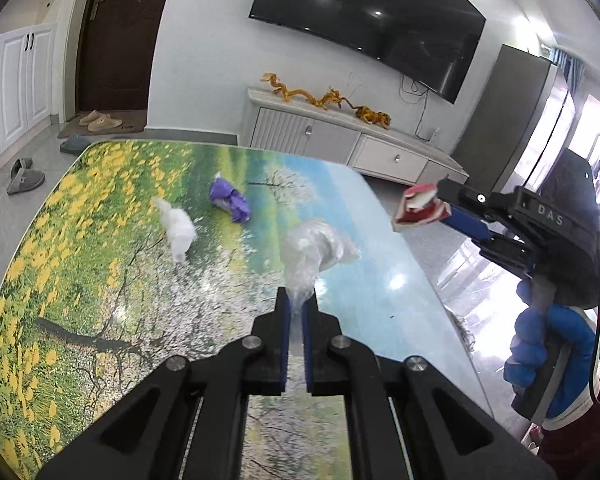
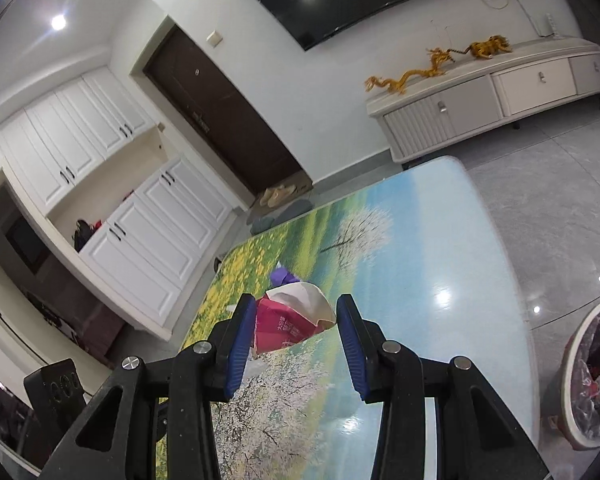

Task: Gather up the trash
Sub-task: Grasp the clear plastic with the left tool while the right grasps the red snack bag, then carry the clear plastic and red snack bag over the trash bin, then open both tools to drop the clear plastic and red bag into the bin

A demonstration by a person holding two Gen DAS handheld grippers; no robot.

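left tool [image 1: 296,308] pinching plastic wrap [image 1: 316,252], table [image 1: 100,280]

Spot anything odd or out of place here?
Yes: litter on the printed table. A white tissue wad and purple wrapper lie loose mid-table. The left claw pinches clear plastic; the right claw carries a crushed red carton. Nothing spilled or broken.

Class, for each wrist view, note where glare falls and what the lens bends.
Left wrist view: ceiling-light glare spots the glossy landscape-print table; the wall-mounted black television bows. Right wrist view: glare on the same table and grey floor tiles; the white cabinets curve.
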